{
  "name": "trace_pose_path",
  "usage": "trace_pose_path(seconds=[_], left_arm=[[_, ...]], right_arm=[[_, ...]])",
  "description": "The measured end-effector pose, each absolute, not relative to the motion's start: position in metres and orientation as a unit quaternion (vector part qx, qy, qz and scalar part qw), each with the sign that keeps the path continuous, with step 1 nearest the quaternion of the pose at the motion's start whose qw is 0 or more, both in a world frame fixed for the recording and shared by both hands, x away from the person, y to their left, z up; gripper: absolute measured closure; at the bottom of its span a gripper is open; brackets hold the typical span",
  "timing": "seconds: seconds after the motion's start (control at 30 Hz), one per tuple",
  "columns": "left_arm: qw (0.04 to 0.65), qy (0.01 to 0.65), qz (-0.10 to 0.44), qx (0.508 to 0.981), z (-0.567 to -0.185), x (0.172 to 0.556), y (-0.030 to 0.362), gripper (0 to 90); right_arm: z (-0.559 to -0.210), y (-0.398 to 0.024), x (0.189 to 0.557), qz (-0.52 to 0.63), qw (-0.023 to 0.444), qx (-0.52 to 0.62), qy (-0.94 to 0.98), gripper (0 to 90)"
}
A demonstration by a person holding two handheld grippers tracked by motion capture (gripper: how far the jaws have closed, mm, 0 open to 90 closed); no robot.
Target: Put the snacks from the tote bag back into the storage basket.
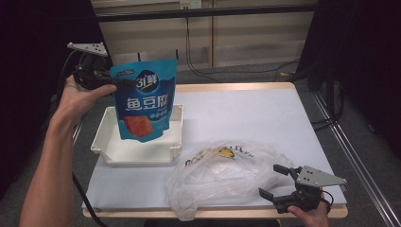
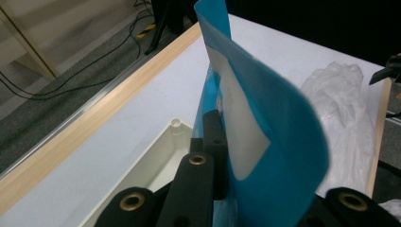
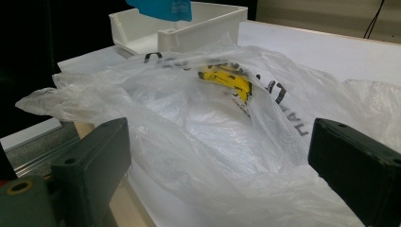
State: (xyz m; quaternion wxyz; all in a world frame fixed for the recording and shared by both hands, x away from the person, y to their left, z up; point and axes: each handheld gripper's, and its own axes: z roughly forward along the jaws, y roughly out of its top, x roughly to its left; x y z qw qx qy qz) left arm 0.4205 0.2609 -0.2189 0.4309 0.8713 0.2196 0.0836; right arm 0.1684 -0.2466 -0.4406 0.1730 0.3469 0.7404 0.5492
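Blue snack pouch (image 1: 144, 100) hangs upright above the white bin (image 1: 108, 150), pinched at its top corner by the left gripper (image 1: 124, 83) so it can drop straight in; beside the bin, the right gripper (image 1: 275, 181) waits with jaws apart by the plastic bag (image 1: 222, 177).

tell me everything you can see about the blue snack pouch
The blue snack pouch is a glossy, flexible plastic bag with white lettering and an orange-red food picture low on its front; the left gripper view shows a white panel on its other side. It hangs upright, slightly curled, above the white plastic tray, its bottom edge within the tray's outline; whether it touches the tray I cannot tell. The left gripper is shut on its upper left edge. It looks sealed.
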Motion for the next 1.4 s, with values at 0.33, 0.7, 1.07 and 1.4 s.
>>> trace_pose_path(seconds=[0.33,0.7,1.07,1.4], left_arm=[[0.437,0.229,0.079,0.866,-0.233,0.437,0.264,90.0],[0.442,0.231,0.074,0.864,-0.248,0.454,0.254,90.0],[0.457,0.232,0.081,0.855,-0.265,0.466,0.244,90.0],[0.458,0.243,0.073,0.852,-0.284,0.479,0.239,90.0]], right_arm=[[-0.440,-0.246,0.167,0.550,0.172,0.347,0.740,6.4],[-0.440,-0.249,0.167,0.552,0.171,0.350,0.737,6.4],[-0.440,-0.248,0.165,0.548,0.173,0.347,0.741,6.4],[-0.440,-0.248,0.166,0.547,0.173,0.344,0.743,6.4]])
